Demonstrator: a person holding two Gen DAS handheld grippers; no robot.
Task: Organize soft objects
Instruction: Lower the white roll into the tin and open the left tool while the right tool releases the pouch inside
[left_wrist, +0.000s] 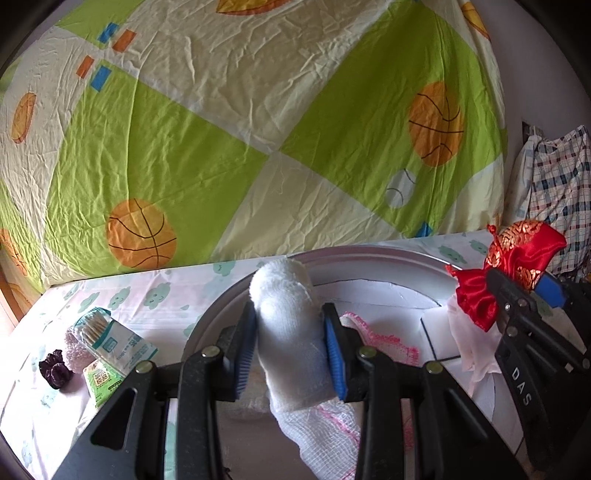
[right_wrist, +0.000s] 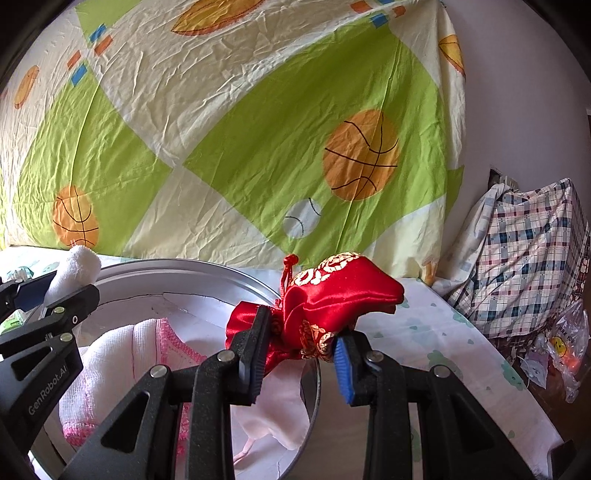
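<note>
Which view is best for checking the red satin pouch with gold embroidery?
Right wrist: the red satin pouch with gold embroidery sits centred, whole, clamped in the right gripper. Left wrist shows it only at the right edge, small and partly behind that gripper's jaws.

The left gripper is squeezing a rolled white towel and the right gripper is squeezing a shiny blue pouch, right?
Not quite. The pouch is red with gold patterns, not blue; the right wrist view shows the right gripper clamped on it. The left gripper is indeed squeezing the rolled white towel.
</note>
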